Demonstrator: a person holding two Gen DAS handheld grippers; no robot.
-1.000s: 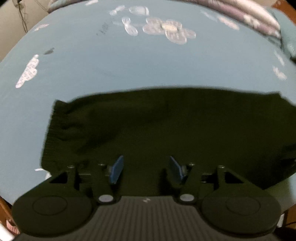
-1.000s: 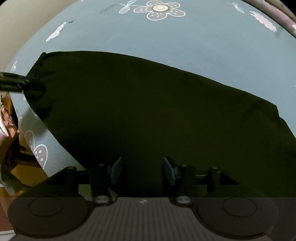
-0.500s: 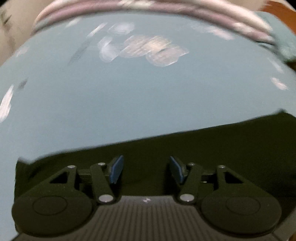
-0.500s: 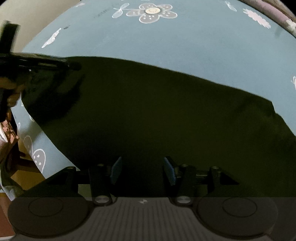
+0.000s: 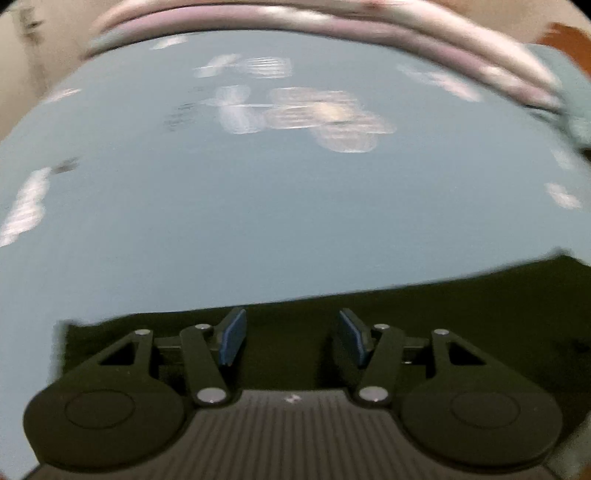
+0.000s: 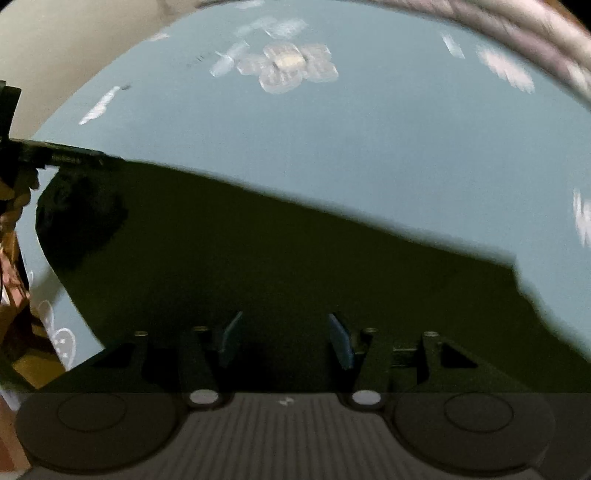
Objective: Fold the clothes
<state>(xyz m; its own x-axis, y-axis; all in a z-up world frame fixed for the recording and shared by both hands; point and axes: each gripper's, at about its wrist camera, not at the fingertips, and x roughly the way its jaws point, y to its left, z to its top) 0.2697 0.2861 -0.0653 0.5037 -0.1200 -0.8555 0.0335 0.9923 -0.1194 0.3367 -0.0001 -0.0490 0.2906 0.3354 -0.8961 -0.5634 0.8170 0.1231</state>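
A dark green garment lies flat on a blue sheet. In the left wrist view only its far strip shows. My left gripper hovers over that far edge, open, with nothing between its blue pads. In the right wrist view the garment fills the middle, its edge running down to the right. My right gripper is over its near part, open and empty. The left gripper's dark body reaches in from the left over the garment's left corner.
The blue sheet has white flower prints. A pink striped blanket lies along the far side. Past the sheet's left edge are brown wooden things and a hand. Both views are blurred.
In the left view the garment has slid down until only a strip shows. In the right view the left gripper has come in from the left over the garment's corner.
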